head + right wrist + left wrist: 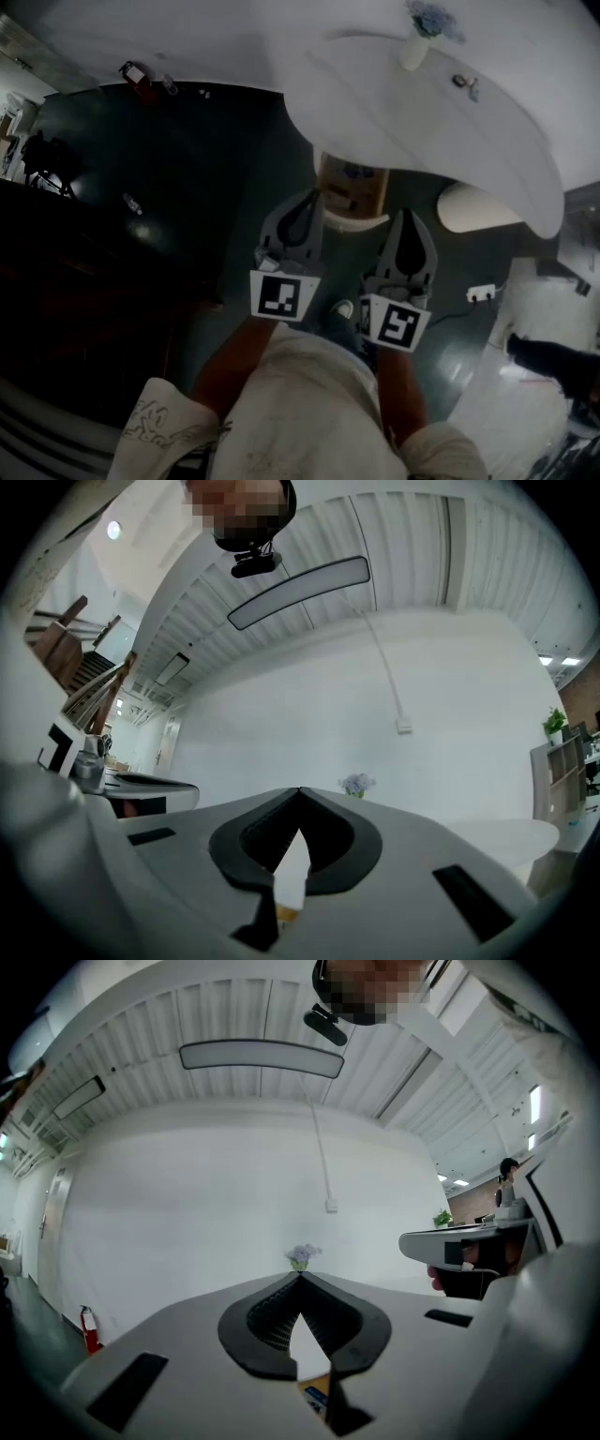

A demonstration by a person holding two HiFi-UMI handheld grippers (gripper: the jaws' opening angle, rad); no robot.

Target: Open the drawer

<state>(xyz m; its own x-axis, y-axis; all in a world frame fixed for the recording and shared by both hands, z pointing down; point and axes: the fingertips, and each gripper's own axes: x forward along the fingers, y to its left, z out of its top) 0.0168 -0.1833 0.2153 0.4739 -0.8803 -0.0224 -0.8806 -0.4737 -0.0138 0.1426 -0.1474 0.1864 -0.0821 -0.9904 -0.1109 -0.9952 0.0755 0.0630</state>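
Observation:
A small wooden drawer unit (pixel 352 185) stands on the dark floor, partly tucked under the edge of a white curved table (pixel 487 131). In the head view my left gripper (pixel 305 199) and right gripper (pixel 411 217) are held side by side, pointing toward the unit and well above it. Both pairs of fingers meet at their tips with nothing between them. In the left gripper view the left gripper (pixel 300 1277) points level at a white wall. The right gripper (pixel 300 791) does the same in its own view. Neither touches the unit.
A vase of pale flowers (pixel 419 42) stands on the table. A white round stool (pixel 473 208) and a power strip (pixel 482 293) lie to the right. A red fire extinguisher (pixel 136 80) stands far left. My shoe (pixel 342 314) shows below the grippers.

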